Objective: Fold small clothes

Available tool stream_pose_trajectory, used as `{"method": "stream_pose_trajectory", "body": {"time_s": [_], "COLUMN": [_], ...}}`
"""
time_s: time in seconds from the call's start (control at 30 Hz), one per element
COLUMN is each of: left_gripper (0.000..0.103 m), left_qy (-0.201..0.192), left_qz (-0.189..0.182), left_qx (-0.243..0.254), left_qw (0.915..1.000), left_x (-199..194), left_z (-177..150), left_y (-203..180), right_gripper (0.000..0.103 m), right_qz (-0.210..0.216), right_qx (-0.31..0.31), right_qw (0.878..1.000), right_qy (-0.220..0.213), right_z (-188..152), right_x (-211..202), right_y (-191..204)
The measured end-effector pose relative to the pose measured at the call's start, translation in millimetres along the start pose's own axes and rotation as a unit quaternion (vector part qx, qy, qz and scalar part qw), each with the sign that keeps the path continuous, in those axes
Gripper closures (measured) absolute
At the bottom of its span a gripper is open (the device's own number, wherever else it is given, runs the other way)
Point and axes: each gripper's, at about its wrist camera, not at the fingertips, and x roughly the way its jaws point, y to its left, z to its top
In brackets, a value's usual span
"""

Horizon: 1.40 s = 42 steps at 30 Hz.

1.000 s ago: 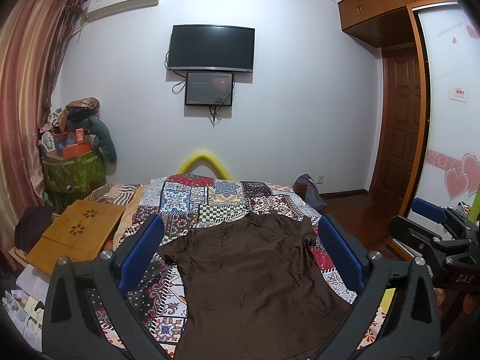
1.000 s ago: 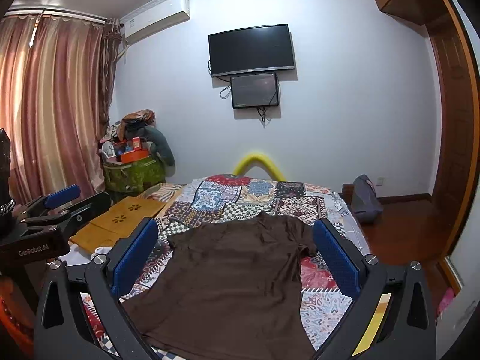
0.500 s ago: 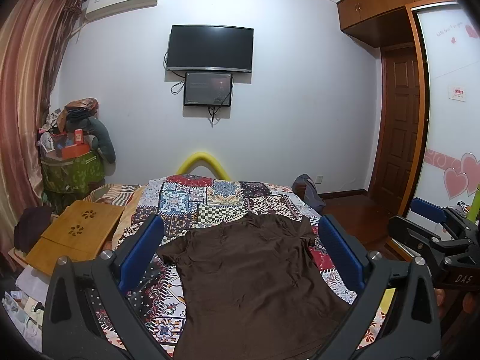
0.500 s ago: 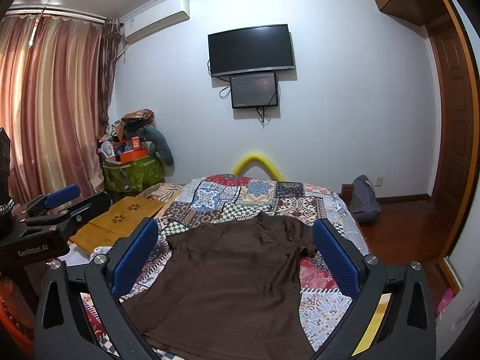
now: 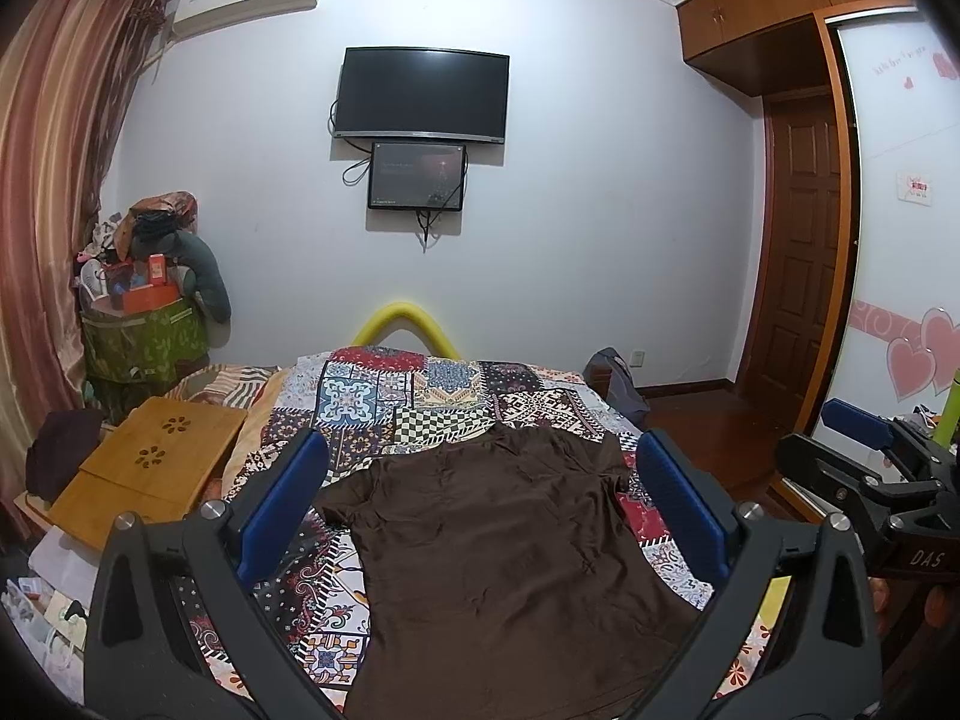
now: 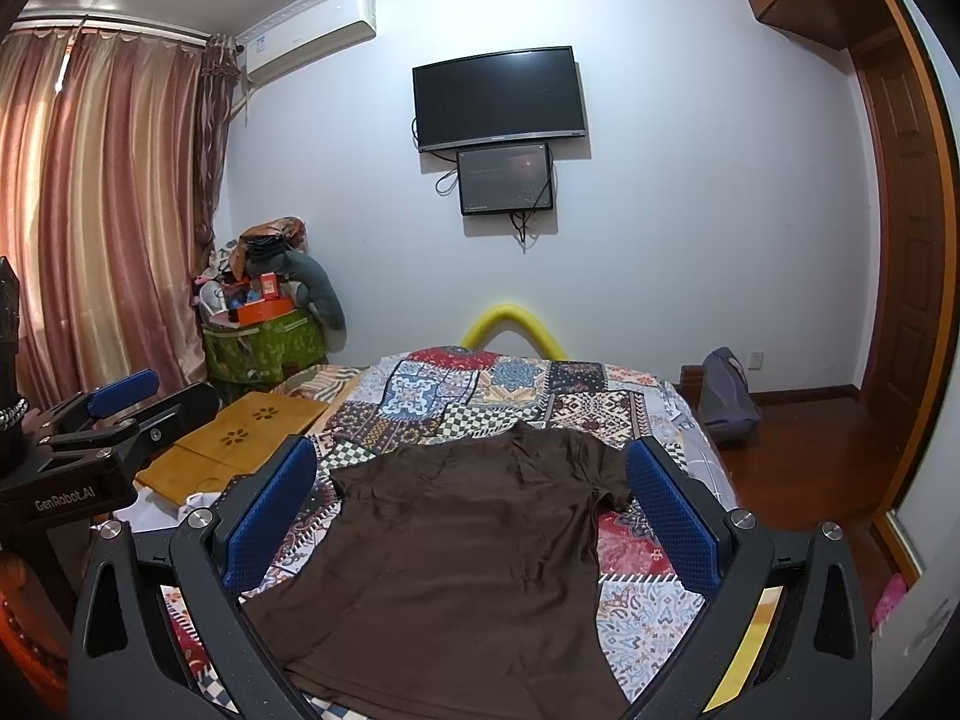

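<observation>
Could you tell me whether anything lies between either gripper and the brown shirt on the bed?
Nothing visible does. The brown shirt lies flat on the patchwork bedspread, with the left gripper and right gripper both open above it.

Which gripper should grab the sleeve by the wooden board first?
Probably the left gripper: it is open, and that sleeve of the brown shirt lies on its side, near the wooden board.

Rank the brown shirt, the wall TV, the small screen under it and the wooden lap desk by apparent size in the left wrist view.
1. brown shirt, largest, though nearest the camera.
2. wooden lap desk and wall TV: look alike, and the TV is farther, so unranked.
3. small screen, smallest.
</observation>
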Motion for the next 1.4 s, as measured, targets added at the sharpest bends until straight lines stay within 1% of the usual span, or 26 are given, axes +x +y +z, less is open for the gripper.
{"method": "stream_pose_trajectory", "body": {"time_s": [0.53, 0.77, 0.83, 0.9, 1.03, 1.13, 1.17, 1.3, 1.37, 1.4], "left_gripper": [0.0, 0.0, 0.0, 0.0, 0.0, 0.0, 0.0, 0.0, 0.0, 0.0], "left_qy": [0.003, 0.017, 0.029, 0.043, 0.083, 0.109, 0.124, 0.164, 0.191, 0.206], "left_qz": [0.001, 0.004, 0.01, 0.024, 0.031, 0.052, 0.063, 0.076, 0.083, 0.086], "left_qx": [-0.003, -0.005, -0.005, -0.005, -0.021, -0.025, -0.027, -0.042, -0.053, -0.067], "left_qw": [1.0, 0.9998, 0.9995, 0.9988, 0.9958, 0.9924, 0.9899, 0.9826, 0.9766, 0.9725], "left_x": [2.5, 14.8, 23.7, 36.9, 73.0, 98.7, 111.5, 150.2, 171.8, 184.3], "left_z": [-2.1, -4.0, -4.6, -6.5, -11.9, -16.6, -18.1, -26.4, -32.1, -36.5], "left_y": [3.2, 9.4, 13.6, 21.3, 46.7, 67.3, 77.4, 113.0, 132.5, 144.9], "right_gripper": [0.001, 0.001, 0.001, 0.001, 0.001, 0.001, 0.001, 0.001, 0.001, 0.001], "right_qz": [-0.002, 0.0, 0.003, 0.009, 0.029, 0.033, 0.033, 0.033, 0.036, 0.038], "right_qx": [-0.001, -0.005, -0.006, -0.002, 0.014, 0.014, 0.01, -0.008, -0.02, -0.027], "right_qw": [1.0, 1.0, 1.0, 1.0, 0.999, 0.999, 0.999, 0.997, 0.996, 0.995], "right_qy": [0.001, 0.008, 0.012, 0.016, 0.025, 0.033, 0.036, 0.064, 0.082, 0.09], "right_z": [0.5, 0.0, -0.4, 0.7, 0.3, -1.9, -3.2, -7.6, -10.1, -11.9], "right_x": [0.4, 11.9, 19.8, 29.9, 55.5, 77.1, 86.0, 125.1, 145.7, 156.7], "right_y": [-0.5, -1.6, -1.7, -2.2, -4.1, -3.2, -3.6, -4.2, -3.4, -2.6]}}
